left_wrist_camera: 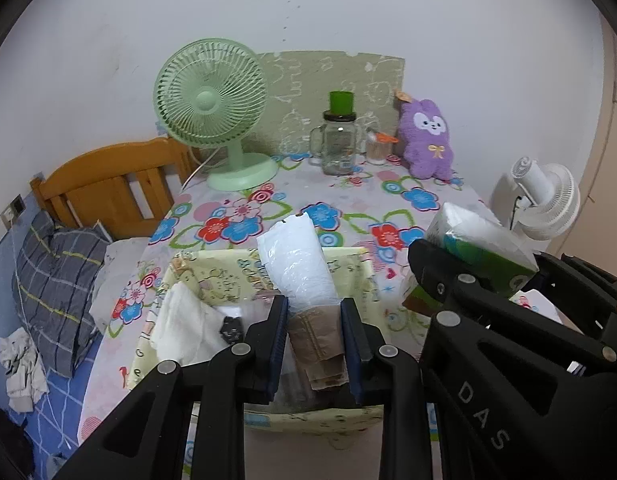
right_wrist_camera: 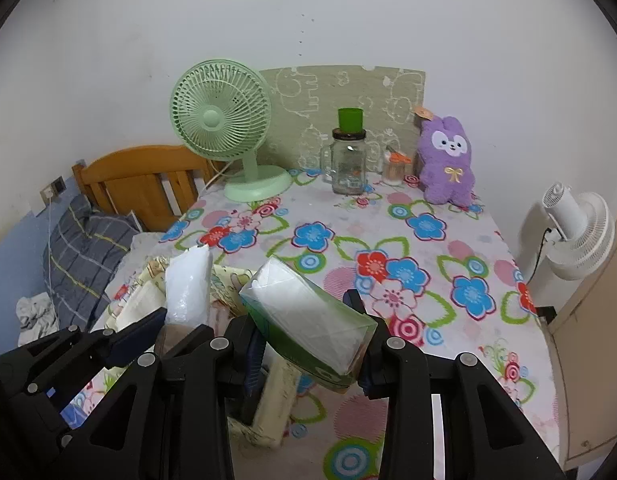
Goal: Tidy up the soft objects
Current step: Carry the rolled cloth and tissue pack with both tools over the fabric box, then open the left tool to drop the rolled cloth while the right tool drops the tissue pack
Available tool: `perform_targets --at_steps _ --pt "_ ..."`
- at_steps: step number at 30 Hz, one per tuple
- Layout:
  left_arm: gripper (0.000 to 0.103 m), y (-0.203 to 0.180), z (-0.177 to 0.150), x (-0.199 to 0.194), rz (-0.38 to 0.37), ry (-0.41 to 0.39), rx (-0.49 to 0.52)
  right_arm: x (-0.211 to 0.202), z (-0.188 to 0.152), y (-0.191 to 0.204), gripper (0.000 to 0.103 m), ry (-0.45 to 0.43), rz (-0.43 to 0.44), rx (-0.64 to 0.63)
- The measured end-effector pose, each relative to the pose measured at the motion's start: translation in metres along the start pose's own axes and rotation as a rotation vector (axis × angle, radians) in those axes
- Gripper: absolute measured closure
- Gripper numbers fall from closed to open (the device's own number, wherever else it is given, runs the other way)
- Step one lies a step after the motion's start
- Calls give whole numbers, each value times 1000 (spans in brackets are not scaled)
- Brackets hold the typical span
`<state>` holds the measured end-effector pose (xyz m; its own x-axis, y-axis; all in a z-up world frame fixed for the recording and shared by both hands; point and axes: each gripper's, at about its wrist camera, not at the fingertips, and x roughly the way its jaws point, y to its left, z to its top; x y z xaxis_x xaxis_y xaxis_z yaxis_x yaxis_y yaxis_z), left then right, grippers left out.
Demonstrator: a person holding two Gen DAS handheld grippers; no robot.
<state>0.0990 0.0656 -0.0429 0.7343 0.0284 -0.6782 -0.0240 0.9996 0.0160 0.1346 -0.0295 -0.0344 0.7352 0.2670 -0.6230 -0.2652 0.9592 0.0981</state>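
You are carrying two soft packs at once, and both look bound for the pale yellow fabric storage box [left_wrist_camera: 348,258] at the near edge of the counter [right_wrist_camera: 448,248]. Your left gripper [left_wrist_camera: 314,344] is hanging right over that box, jaws clamped on a white plastic-wrapped pack [left_wrist_camera: 296,264] with a brown paper-like lower part, held upright above the box's inside. Your right gripper [right_wrist_camera: 312,340] is hovering just to the right of the box, jaws clamped across a green-and-white tissue pack [right_wrist_camera: 308,316] that is tilting, one end raised toward the far wall. A folded white cloth [left_wrist_camera: 184,328] and a small black item [left_wrist_camera: 231,330] are already lying in the box's left part.

Judging by this, you are in the placing step. The next move probably calls for lowering the left pack into the free space right of the cloth, then parting the jaws only when it is resting on the bottom. The tissue pack would need levelling and shifting left over the box before it goes down beside it. The purple plush rabbit [right_wrist_camera: 446,160], far behind the box against the wall, may be waiting for its turn.

For writing, "DAS" [left_wrist_camera: 482,416] is showing on the right gripper's arm. The box carries printed lettering, too distorted to read.
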Motion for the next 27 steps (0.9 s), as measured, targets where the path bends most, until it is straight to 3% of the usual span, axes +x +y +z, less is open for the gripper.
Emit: perform_targets --at_steps 15,27 --pt "75 39 -7 35 19 108 -48 41 0 36 62 46 48 -51" --pt "53 66 -17 51 41 174 -98 63 -3 60 63 82 102 -92"
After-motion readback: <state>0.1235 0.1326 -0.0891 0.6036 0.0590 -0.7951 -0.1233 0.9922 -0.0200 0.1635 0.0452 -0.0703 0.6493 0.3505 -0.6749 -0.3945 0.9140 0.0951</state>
